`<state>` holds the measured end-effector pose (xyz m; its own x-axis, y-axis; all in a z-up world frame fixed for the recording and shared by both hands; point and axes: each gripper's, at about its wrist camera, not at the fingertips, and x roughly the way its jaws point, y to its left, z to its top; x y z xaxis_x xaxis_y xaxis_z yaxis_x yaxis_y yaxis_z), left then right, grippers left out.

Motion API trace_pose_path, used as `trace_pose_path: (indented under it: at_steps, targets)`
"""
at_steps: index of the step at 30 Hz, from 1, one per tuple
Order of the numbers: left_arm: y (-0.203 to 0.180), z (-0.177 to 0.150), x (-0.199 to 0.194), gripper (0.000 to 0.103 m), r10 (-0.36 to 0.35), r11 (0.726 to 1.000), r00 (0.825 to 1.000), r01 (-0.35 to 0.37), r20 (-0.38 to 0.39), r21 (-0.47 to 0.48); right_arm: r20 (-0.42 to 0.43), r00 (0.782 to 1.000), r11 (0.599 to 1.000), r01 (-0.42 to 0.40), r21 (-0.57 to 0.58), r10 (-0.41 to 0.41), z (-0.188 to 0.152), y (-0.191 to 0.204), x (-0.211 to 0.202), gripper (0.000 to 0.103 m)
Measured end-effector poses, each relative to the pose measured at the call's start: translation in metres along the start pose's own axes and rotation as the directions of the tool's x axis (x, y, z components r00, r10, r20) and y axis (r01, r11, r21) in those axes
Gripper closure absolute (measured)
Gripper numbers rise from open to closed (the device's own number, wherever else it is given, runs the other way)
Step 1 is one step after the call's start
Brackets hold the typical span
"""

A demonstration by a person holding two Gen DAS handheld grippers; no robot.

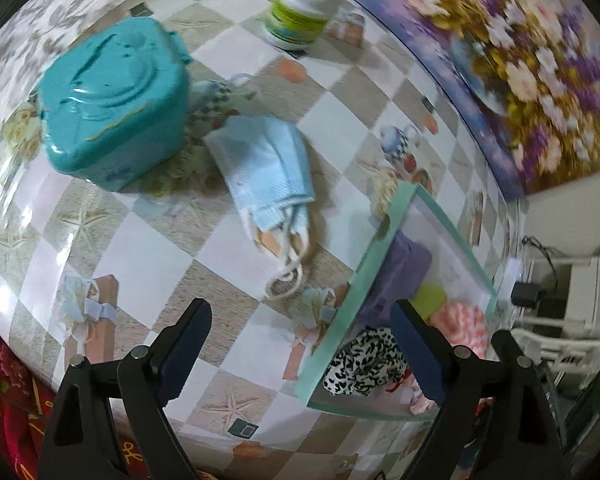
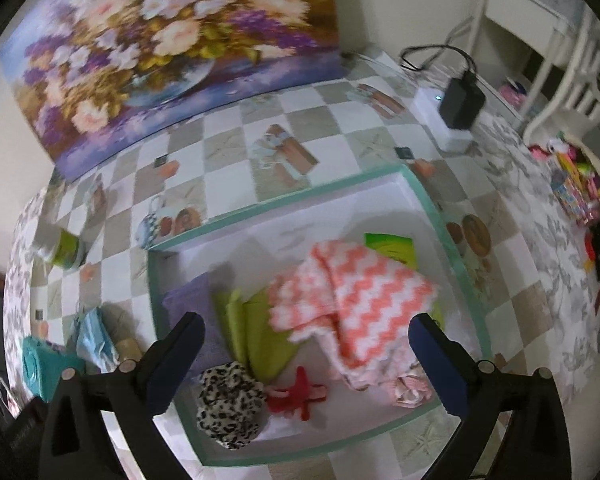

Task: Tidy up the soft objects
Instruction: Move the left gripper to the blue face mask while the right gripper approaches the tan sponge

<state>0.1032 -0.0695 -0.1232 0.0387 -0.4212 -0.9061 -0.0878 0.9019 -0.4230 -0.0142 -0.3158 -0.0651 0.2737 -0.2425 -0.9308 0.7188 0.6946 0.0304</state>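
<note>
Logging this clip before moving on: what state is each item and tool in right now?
Left tool: open, empty.
Right tool: open, empty, above tray.
Tray: holds soft items.
Zigzag knit: crumpled in tray.
Leopard fabric: bunched in tray.
Blue cloth: folded, on table outside tray.
Teal box: lid shut.
Bottle: capped, upright.

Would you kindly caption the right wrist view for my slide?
Open right claw above green-rimmed tray holding pink zigzag knit, leopard-print cloth and green cloth.
</note>
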Motion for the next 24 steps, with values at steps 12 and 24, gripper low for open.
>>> trace_pose_path:
  at_steps: [12, 24]
  targets:
    - [0.017, 0.012, -0.008, 0.012, 0.060, 0.997, 0.996, -0.057, 0.061, -0.050, -0.022, 0.996, 0.983, -0.086, -0.163, 0.084, -0.018, 0.065, -0.004, 0.000]
    - [0.035, 0.017, -0.003, 0.012, 0.102, 0.990, 0.994, -0.097, 0.047, -0.102, -0.089, 0.982, 0.951, -0.186, -0.246, 0.169, -0.032, 0.102, 0.011, 0.000]
